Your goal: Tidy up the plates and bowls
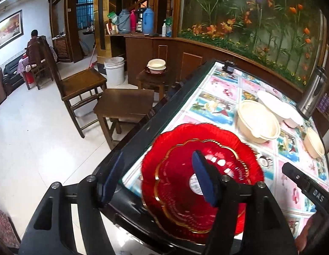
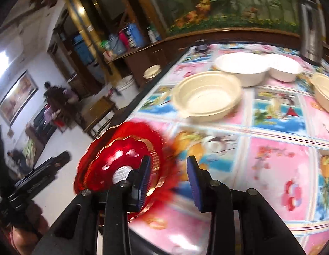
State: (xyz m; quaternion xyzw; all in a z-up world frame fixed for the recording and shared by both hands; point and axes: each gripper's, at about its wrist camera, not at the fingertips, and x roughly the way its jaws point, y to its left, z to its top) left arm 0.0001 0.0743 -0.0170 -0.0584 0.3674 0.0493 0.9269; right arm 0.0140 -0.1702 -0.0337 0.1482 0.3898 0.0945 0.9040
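Red scalloped plates [image 1: 198, 178] are lying stacked at the counter's [image 1: 292, 182] near left edge. Left tool [image 1: 158, 178] is hovering spread, holding nothing. Right tool [image 2: 168, 180] is standing partly spread, empty, its left pad beside the rim. "DAS" is showing on it.

Legible text comprised only the white letters "DAS" on the right tongs [image 1: 313, 189]; the red plate's [image 1: 185, 148] sticker was unreadable.
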